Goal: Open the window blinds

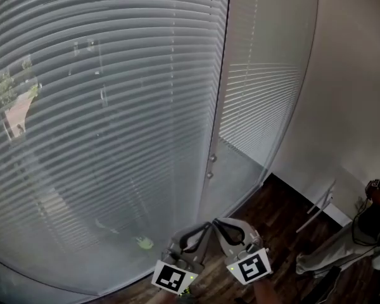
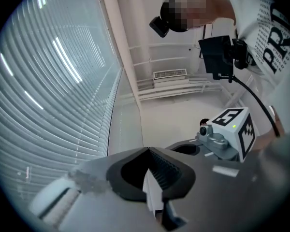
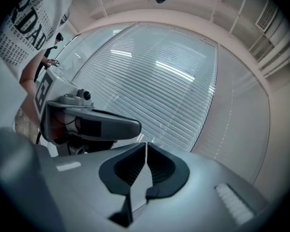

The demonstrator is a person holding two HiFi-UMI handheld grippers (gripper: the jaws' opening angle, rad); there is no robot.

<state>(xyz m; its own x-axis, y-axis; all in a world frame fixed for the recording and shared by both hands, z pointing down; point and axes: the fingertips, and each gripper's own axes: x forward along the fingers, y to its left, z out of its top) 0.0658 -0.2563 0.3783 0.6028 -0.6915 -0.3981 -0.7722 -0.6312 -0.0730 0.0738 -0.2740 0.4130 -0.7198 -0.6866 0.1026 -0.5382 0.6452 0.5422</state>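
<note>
The fingers of both grippers are pressed together with nothing between them. The left gripper [image 2: 147, 150] and the right gripper [image 3: 146, 145] each show only a thin seam in their own views. The blinds [image 1: 107, 106] fill the left and centre of the head view: white horizontal slats let fully down, with faint outdoor shapes showing through. Only the head view shows two small cord knobs [image 1: 212, 159] hanging at the blinds' right edge and the dark floor [image 1: 278, 214] at lower right. Only the left gripper view shows a wall vent [image 2: 170, 74], upper centre.
</note>
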